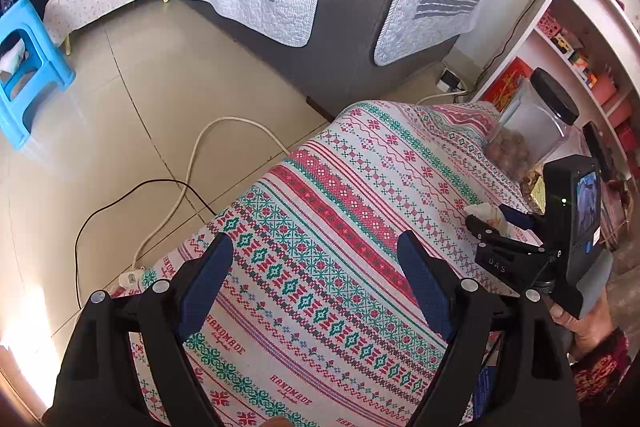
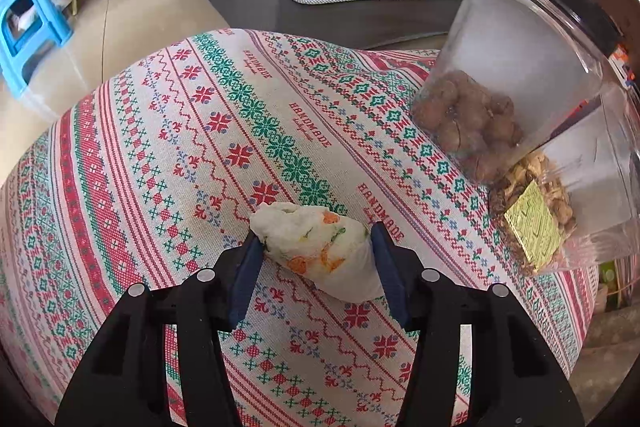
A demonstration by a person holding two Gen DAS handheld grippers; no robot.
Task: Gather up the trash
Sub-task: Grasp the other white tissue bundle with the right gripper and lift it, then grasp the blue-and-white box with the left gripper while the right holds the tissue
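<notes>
Blue-padded fingers of the right gripper (image 2: 316, 259) stand on either side of a crumpled paper wad (image 2: 320, 251) — white, blotched with orange and green print, lumpy and tapering toward one end. It lies on the patterned tablecloth (image 2: 160, 147), near the clear jar of nuts (image 2: 500, 79) with the black lid and well apart from the cloth's rounded far edge. Both pads meet the wad's sides, so the right tongs are gripping it, roughly half-spread. Left of the jar and beyond the wad, the cloth is bare right up to its edge; a second clear container with a gold label (image 2: 560, 211) sits just beside the jar, nearer the camera.

From the left wrist view, the left gripper (image 1: 316, 275) hangs over bare cloth well apart from the jar (image 1: 532, 123), jaws wide and touching nothing. Past the cloth's edge lies tiled floor (image 1: 140, 87) crossed by a white cable (image 1: 192, 167) — and a grey bed (image 1: 340, 7) farther off.
</notes>
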